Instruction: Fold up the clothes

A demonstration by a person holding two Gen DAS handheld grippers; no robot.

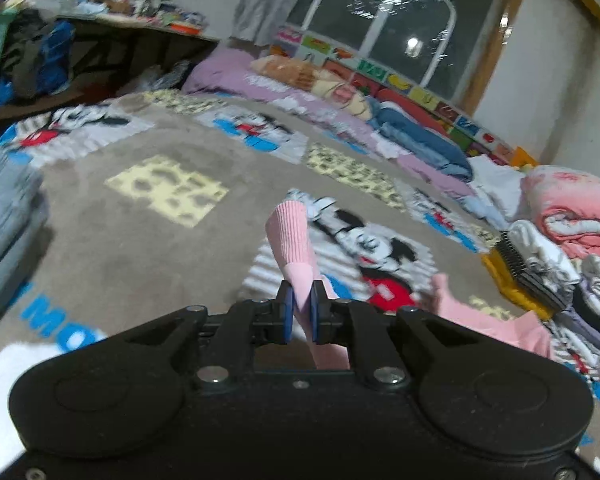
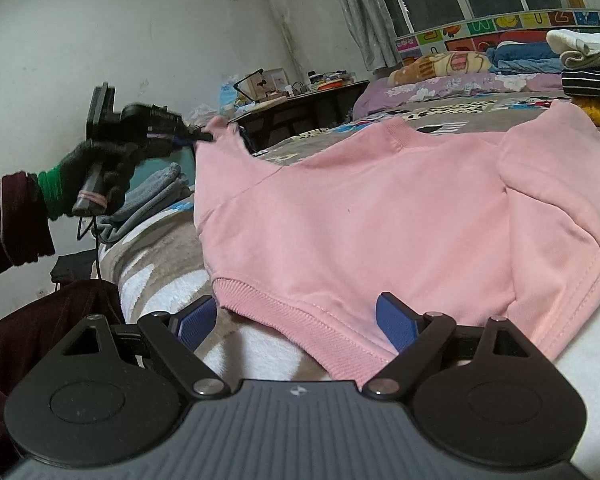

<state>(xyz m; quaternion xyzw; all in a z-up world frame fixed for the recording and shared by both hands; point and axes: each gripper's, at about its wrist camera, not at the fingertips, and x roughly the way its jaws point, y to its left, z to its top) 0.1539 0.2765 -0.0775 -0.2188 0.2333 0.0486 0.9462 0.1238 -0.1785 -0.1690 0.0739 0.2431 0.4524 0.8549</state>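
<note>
A: Start at the left gripper (image 1: 303, 312). What are its fingers doing?

B: They are pinched closed on the ribbed cuff of the pink sweatshirt's sleeve (image 1: 290, 236), which sticks up toward twelve o'clock in the left wrist view. From the right wrist view the same gripper (image 2: 202, 136) sits at about ten o'clock, held by a gloved hand (image 2: 100, 172), lifting that sleeve clear of the bed.

A: Why hold it by the cuff?

B: Probably because the cuff is the far end of the sleeve; carrying it lets the whole sleeve swing across the body in one fold.

A: And the right gripper (image 2: 300, 320)?

B: Its fingers stand wide apart, gripping nothing. One blue pad (image 2: 396, 324) rests over the ribbed hem at the lower edge, the other (image 2: 196, 320) lies just off the hem's corner, at roughly seven o'clock.

A: Why there?

B: It looks like a ready position near the hem; whether it presses the cloth cannot be told.

A: Where is the garment overall?

B: The pink sweatshirt (image 2: 380, 216) lies spread on the bed's cartoon-print blanket (image 1: 140, 240), hem toward the person, neckline at twelve o'clock. The other sleeve seems already folded in at three o'clock. Folded clothes (image 2: 588, 72) are stacked beyond, at about two o'clock.
</note>
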